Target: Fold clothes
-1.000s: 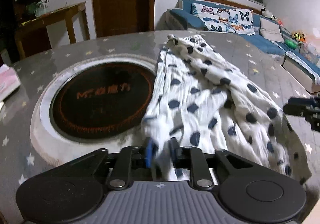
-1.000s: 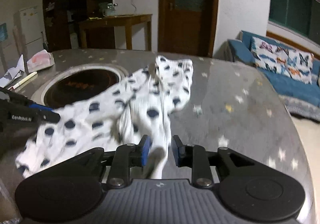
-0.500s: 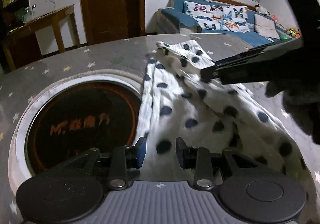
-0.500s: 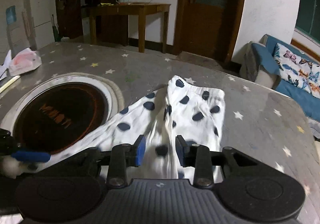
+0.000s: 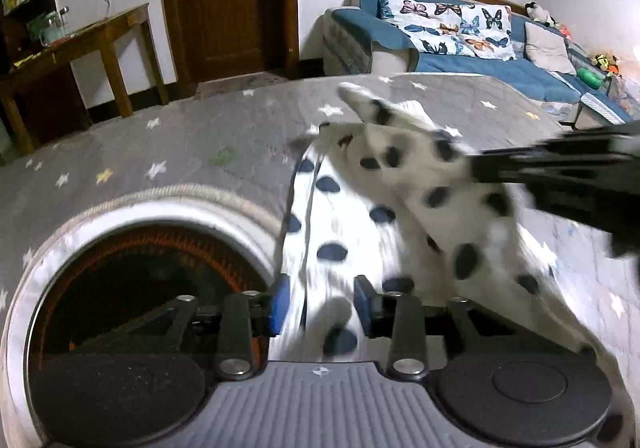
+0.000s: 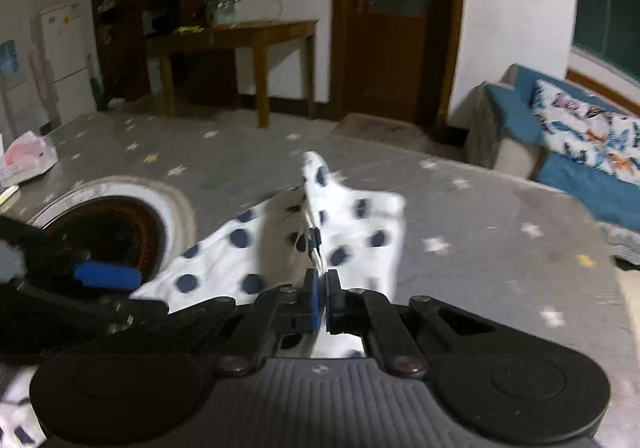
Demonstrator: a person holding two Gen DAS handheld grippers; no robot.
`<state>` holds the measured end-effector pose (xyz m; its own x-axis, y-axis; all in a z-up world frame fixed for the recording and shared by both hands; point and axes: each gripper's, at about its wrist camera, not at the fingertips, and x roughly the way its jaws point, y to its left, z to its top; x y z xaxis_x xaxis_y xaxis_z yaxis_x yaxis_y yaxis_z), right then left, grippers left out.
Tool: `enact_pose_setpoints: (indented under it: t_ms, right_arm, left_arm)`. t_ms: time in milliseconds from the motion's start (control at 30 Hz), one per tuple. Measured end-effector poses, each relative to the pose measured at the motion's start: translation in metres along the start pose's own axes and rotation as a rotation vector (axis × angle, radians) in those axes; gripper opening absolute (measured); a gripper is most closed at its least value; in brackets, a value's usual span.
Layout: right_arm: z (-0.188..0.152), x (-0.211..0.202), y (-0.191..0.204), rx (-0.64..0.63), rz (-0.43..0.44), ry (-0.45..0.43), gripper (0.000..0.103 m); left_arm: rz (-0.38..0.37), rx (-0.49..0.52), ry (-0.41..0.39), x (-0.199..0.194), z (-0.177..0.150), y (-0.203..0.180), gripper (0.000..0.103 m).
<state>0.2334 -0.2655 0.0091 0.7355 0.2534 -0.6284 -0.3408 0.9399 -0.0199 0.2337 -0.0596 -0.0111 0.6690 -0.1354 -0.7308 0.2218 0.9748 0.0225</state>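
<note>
A white garment with dark blue dots (image 5: 344, 224) lies on the grey star-patterned table (image 5: 180, 151). My left gripper (image 5: 319, 306) is open, its blue pads on either side of the cloth's near edge. My right gripper (image 6: 320, 298) is shut on a fold of the garment (image 6: 352, 232) and lifts it. The right gripper also shows in the left wrist view (image 5: 560, 175), reaching in from the right over the cloth. The left gripper shows at the left edge of the right wrist view (image 6: 108, 275).
A round dark cooktop with a pale ring (image 5: 132, 272) is set in the table, left of the garment. A pink tissue pack (image 6: 28, 159) lies at the table's far left. A wooden side table (image 6: 240, 43), a door and a blue sofa (image 5: 460, 47) stand behind.
My left gripper opened and let go of the cloth. My right gripper moved forward, closed on a fold of the garment and lifted it.
</note>
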Motion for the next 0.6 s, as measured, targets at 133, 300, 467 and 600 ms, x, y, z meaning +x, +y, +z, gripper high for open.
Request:
enact_pose_setpoints:
  t_ms: [133, 300, 467, 600]
  right_arm:
    - [-0.011, -0.023, -0.028, 0.014, -0.067, -0.01, 0.002]
    - [-0.038, -0.042, -0.069, 0.029, -0.175, 0.051, 0.002]
    - [-0.064, -0.052, -0.097, 0.048, -0.245, 0.123, 0.004]
    - [-0.063, -0.057, -0.108, 0.071, -0.251, 0.088, 0.01]
  left_arm:
    - [0.029, 0.035, -0.012, 0.013, 0.015, -0.009, 0.046]
    - [0.065, 0.058, -0.017, 0.033, 0.033, -0.013, 0.05]
    - [0.1, 0.068, -0.019, 0.056, 0.048, -0.014, 0.054]
    - [0.107, 0.074, -0.017, 0.074, 0.059, -0.017, 0.054]
